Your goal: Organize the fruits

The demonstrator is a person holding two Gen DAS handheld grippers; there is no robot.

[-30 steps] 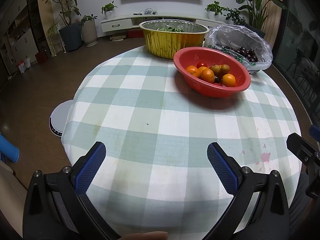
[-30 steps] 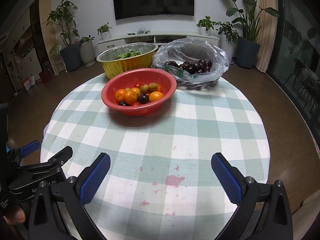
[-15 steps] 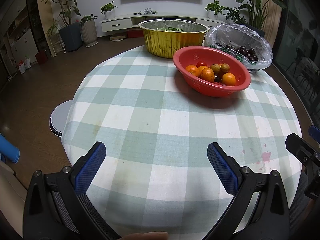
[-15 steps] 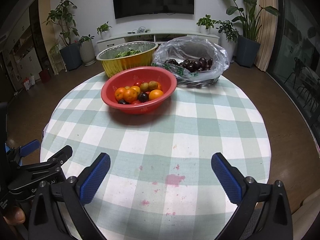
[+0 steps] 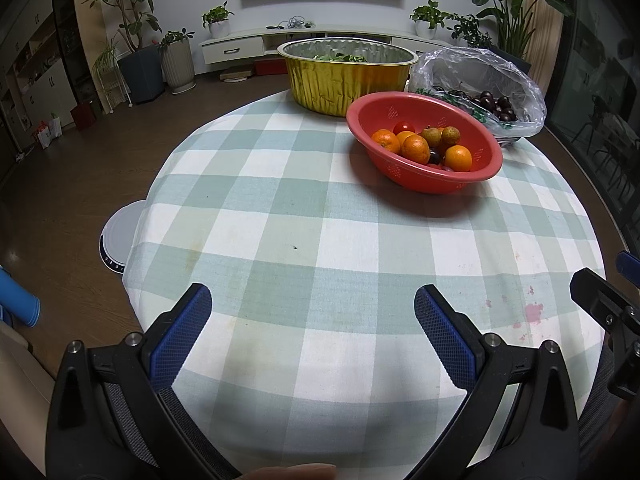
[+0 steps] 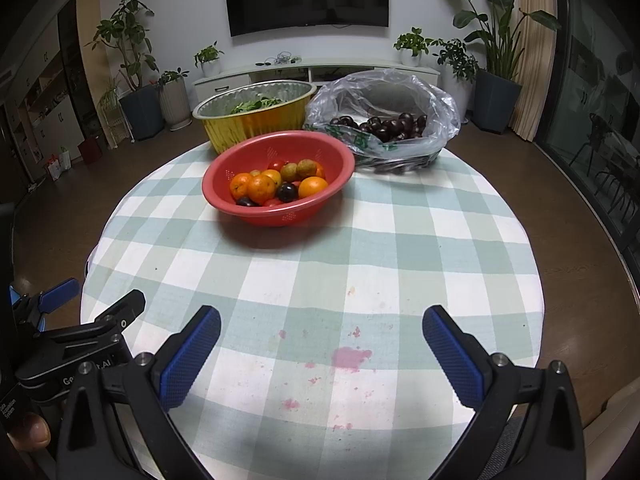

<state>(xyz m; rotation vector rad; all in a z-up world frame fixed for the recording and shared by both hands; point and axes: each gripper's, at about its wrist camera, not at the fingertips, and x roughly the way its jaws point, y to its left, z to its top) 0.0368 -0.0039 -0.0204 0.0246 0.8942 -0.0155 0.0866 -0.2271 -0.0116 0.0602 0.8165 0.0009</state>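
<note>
A red colander bowl (image 5: 472, 168) (image 6: 224, 200) of mixed fruit stands on the far half of the round checked table (image 5: 280, 240) (image 6: 400, 256). In it lie oranges (image 5: 416, 147) (image 6: 262, 188), a red tomato (image 5: 403, 126), brownish longans (image 6: 288, 171) and dark plums (image 6: 287, 192). My left gripper (image 5: 312, 308) is open and empty above the near table edge. My right gripper (image 6: 320, 326) is open and empty above the near edge, to the right of the left gripper; it shows in the left wrist view (image 5: 600, 300).
A gold foil basin (image 5: 348, 76) (image 6: 256, 120) with greens stands behind the red bowl. A clear plastic bag of dark cherries (image 5: 492, 96) (image 6: 384, 124) lies at the back right. Pink stains (image 6: 350, 358) mark the cloth. A white round device (image 5: 118, 240) sits on the floor at left.
Both grippers stay open and nearly still. The right wrist view has shifted very slightly; the bowl and bags have not moved.
</note>
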